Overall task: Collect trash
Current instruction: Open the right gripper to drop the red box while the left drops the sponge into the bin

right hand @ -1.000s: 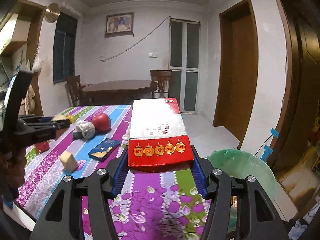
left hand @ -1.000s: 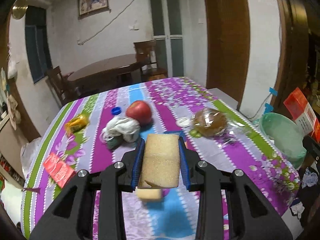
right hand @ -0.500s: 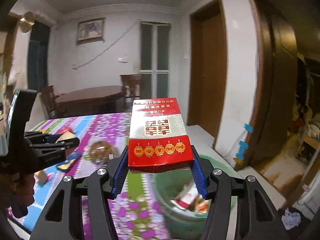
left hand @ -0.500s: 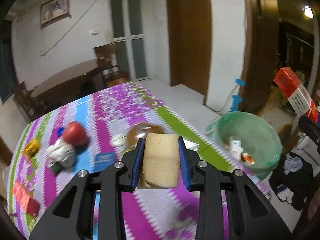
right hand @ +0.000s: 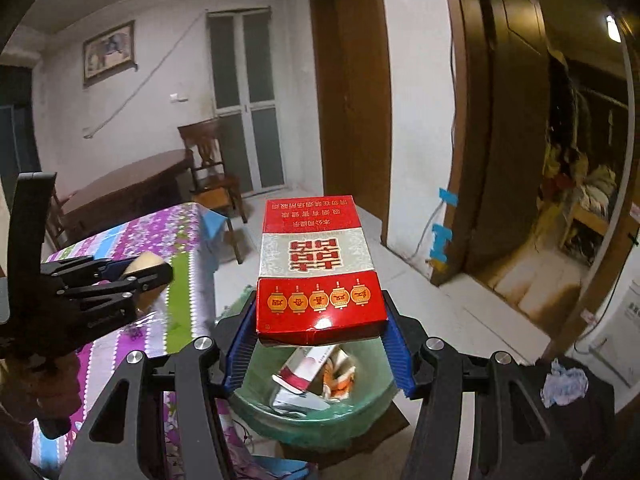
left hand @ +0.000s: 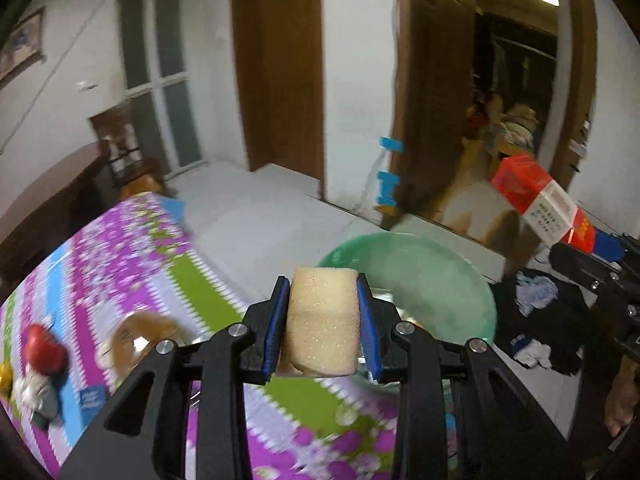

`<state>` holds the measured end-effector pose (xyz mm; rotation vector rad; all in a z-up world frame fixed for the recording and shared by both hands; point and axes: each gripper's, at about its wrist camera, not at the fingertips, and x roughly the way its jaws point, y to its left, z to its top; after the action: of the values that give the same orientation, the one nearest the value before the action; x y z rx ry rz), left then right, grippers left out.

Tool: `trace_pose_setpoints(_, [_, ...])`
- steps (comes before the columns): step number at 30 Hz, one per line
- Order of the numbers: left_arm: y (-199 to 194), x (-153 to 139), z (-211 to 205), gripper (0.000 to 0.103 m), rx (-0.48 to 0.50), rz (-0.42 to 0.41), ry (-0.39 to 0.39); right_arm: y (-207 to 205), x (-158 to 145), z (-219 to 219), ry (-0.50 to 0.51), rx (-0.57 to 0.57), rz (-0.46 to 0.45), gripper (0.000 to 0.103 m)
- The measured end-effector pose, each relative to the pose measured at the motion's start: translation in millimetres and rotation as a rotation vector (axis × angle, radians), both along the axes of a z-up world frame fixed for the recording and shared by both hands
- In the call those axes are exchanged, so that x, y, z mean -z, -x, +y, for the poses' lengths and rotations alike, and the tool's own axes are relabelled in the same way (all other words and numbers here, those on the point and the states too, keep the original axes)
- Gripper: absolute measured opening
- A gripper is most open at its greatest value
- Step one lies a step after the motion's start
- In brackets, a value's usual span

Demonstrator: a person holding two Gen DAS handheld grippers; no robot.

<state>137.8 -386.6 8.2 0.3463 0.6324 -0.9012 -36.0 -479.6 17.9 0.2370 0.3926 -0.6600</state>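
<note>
Right wrist view: your right gripper (right hand: 318,332) clamped the red box (right hand: 318,272), long axis forward, directly above the green bin (right hand: 360,420); your left gripper (left hand: 322,328) (pinching a sponge (left hand: 323,320)) probably sat short of its rim.

White plastered walls (right hand: 152,92); brown wooden door (right hand: 356,92); frosted double glass door (right hand: 248,108); round dark wooden table (right hand: 128,188); wooden chair (right hand: 208,160); framed picture (right hand: 109,52).
</note>
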Motion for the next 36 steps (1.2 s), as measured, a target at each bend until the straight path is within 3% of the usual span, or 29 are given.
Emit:
trace_pose_setpoints(7, [-6.9,20.4,-42.9,0.031,0.135,0.093,-0.061,-0.1,9.9,-41.7,-0.102,0.023,0.030,0.058])
trace_pose_setpoints(14, [-13.2,45.9,-57.3,0.031,0.193,0.147,-0.128,-10.4,25.3,-64.0,-0.197,0.015,0.080,0.058])
trace_pose_setpoints(36, [-19.4,69.6,-71.3,0.031,0.169,0.144,-0.190,-70.1,63.8,-85.0,-0.294,-0.026,0.179,0.058])
